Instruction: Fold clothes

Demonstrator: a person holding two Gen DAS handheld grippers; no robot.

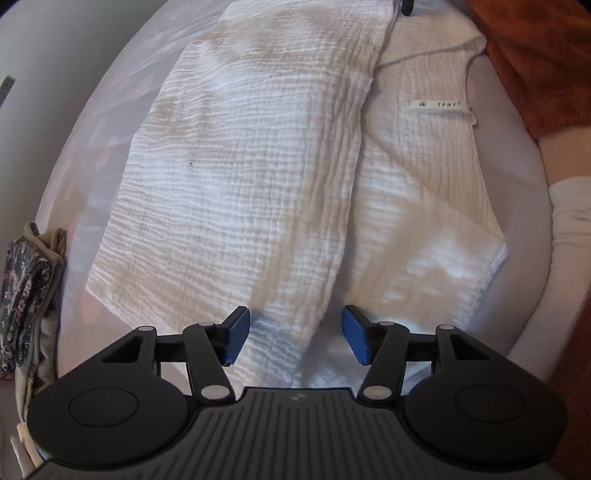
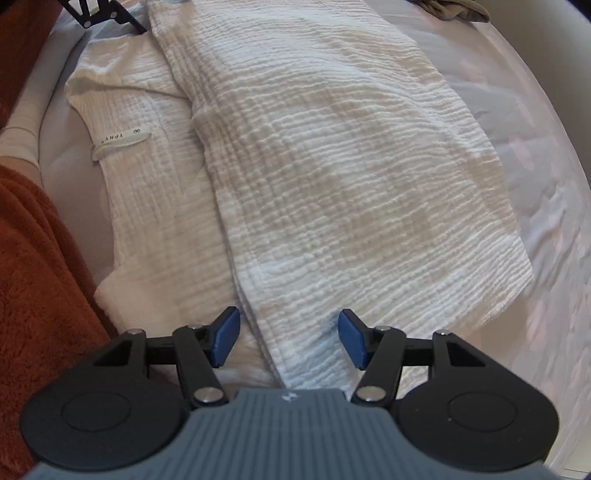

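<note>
A white crinkled garment (image 1: 258,166) lies spread on the pale sheet, one side folded over the middle along a long edge. Its neck label (image 1: 439,104) faces up beside the fold. My left gripper (image 1: 295,334) hovers open just above one end of that folded edge, its blue pads (image 1: 236,336) apart and gripping nothing. In the right wrist view the same garment (image 2: 332,166) and label (image 2: 122,138) show from the opposite end. My right gripper (image 2: 288,341) is open too, straddling the folded edge without pinching it. Each gripper shows at the top edge of the other's view.
A rust-orange fleece (image 1: 546,55) (image 2: 37,277) borders the garment's label side, with a white knitted sleeve or sock (image 1: 572,229) (image 2: 22,136) on it. Folded floral and beige clothes (image 1: 26,295) sit at the sheet's edge. An olive cloth (image 2: 454,11) lies far off. The patterned sheet (image 2: 546,221) surrounds the garment.
</note>
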